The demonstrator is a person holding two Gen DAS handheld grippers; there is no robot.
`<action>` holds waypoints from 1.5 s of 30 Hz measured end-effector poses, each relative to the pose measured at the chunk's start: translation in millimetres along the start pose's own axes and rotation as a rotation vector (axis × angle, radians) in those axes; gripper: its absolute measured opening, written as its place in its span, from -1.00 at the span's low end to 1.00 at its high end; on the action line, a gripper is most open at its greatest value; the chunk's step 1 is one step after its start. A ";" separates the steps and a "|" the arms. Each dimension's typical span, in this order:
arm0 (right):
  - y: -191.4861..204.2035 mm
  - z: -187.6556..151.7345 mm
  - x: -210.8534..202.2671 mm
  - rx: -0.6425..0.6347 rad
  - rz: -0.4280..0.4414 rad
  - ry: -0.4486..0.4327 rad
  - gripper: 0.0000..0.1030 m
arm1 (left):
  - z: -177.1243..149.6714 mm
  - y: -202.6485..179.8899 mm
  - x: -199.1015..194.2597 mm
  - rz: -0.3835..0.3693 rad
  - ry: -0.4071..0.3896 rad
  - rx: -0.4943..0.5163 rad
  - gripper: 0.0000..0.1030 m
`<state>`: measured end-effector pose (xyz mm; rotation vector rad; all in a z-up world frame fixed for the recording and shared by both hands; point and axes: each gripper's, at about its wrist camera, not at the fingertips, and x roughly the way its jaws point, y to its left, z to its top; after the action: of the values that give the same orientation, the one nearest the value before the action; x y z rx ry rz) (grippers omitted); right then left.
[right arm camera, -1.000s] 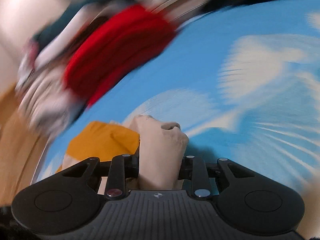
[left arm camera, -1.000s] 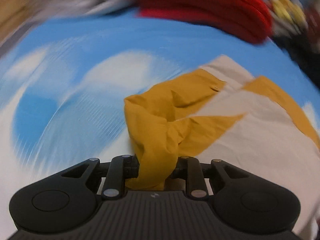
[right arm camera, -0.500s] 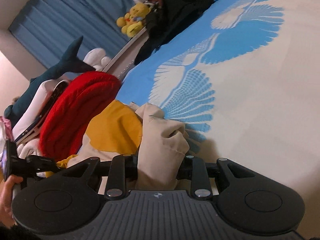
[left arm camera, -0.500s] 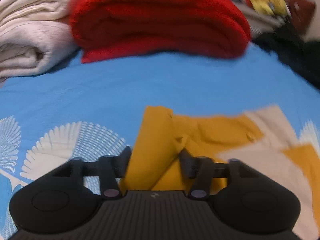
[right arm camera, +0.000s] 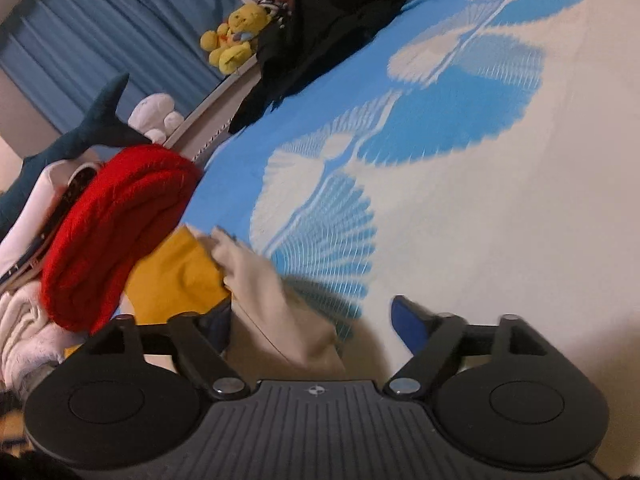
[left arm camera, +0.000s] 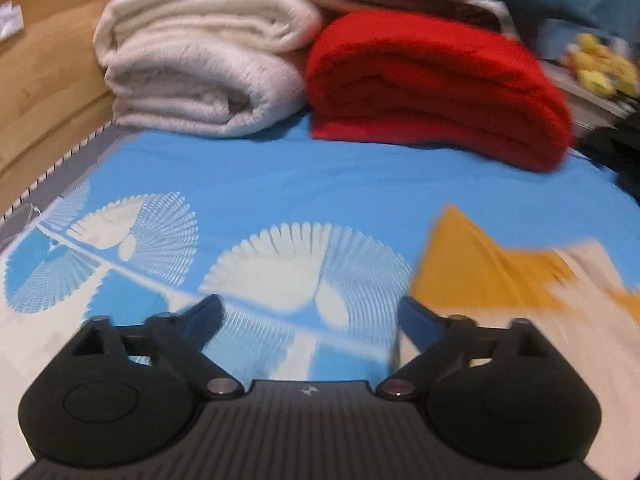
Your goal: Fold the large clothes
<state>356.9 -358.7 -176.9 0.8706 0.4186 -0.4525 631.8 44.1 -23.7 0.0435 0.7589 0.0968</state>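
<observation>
The mustard-and-beige garment (left arm camera: 500, 276) lies on the blue-and-white bedsheet (left arm camera: 280, 184), to the right of my left gripper (left arm camera: 310, 316), which is open and empty above the sheet. In the right wrist view the same garment (right arm camera: 256, 280) lies just in front of my right gripper (right arm camera: 312, 316), its beige part between the spread fingers nearer the left one. The right gripper is open and holds nothing.
A folded red blanket (left arm camera: 436, 88) and a folded cream blanket (left arm camera: 200, 64) lie at the bed's far end by a wooden bed frame (left arm camera: 44, 80). In the right wrist view there are dark clothes (right arm camera: 320, 36), a yellow plush toy (right arm camera: 234, 38) and a shark plush (right arm camera: 80, 132).
Both grippers have opened and let go of the garment, which now lies on the bed. The left gripper has moved left, away from the mustard part.
</observation>
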 end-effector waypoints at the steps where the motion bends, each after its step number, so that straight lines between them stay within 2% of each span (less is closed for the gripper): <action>1: 4.5 4.5 -10.4 -0.021 -0.006 -0.012 0.61 | -19.5 2.5 -27.8 0.004 -0.035 0.019 1.00; 3: 21.7 9.2 -40.6 -0.128 -0.034 -0.070 0.69 | -54.4 3.7 -74.5 -0.008 -0.093 0.057 1.00; 7: 57.5 1.1 -110.1 -0.452 0.038 -0.134 0.95 | -123.3 -7.0 -160.6 -0.070 -0.162 0.095 1.00; 10: 65.1 -19.0 -158.3 -0.672 0.100 -0.156 0.98 | -175.8 -10.5 -213.8 -0.134 -0.151 0.030 1.00; 12: 63.9 -29.6 -178.5 -0.757 0.114 -0.134 0.99 | -208.1 -9.8 -238.9 -0.169 -0.142 -0.004 1.00; 14: 59.1 -43.1 -195.8 -0.825 0.120 -0.100 0.99 | -238.6 -9.9 -258.1 -0.119 -0.145 0.000 1.00; 16: 50.3 -60.4 -210.8 -0.881 0.109 -0.094 0.99 | -262.5 -13.3 -271.0 -0.077 -0.154 0.046 1.00; 19: 36.7 -88.0 -224.4 -0.921 0.085 -0.126 0.99 | -284.9 -22.1 -280.0 -0.092 -0.174 0.115 1.00; 21: 32.8 -103.5 -229.1 -0.924 0.061 -0.134 0.99 | -292.0 -28.2 -279.0 -0.100 -0.177 0.112 1.00; 22: 34.2 -107.1 -228.3 -0.910 0.068 -0.108 0.99 | -294.4 -32.3 -277.9 -0.106 -0.176 0.112 1.00; 24: 34.4 -111.7 -226.0 -0.884 0.125 -0.109 0.99 | -297.1 -40.6 -273.9 -0.112 -0.172 0.114 1.00; 30: 36.2 -112.8 -208.7 -0.935 0.083 -0.136 0.99 | -295.6 -61.5 -249.4 -0.091 -0.197 0.176 1.00; 35: 29.3 -107.6 -187.3 -0.901 0.034 -0.101 0.99 | -280.8 -65.7 -217.2 -0.117 -0.111 0.143 1.00; 39: 30.4 -108.6 -175.1 -0.900 0.019 -0.111 0.99 | -278.3 -66.6 -203.0 -0.086 -0.102 0.160 1.00; 45: 32.1 -111.1 -167.6 -0.897 0.038 -0.104 0.99 | -274.9 -56.8 -198.1 -0.110 -0.061 0.118 1.00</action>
<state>217.1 -217.2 -133.1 -0.0139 0.4486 -0.2276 303.6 -31.6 -91.5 0.1164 0.7044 -0.0536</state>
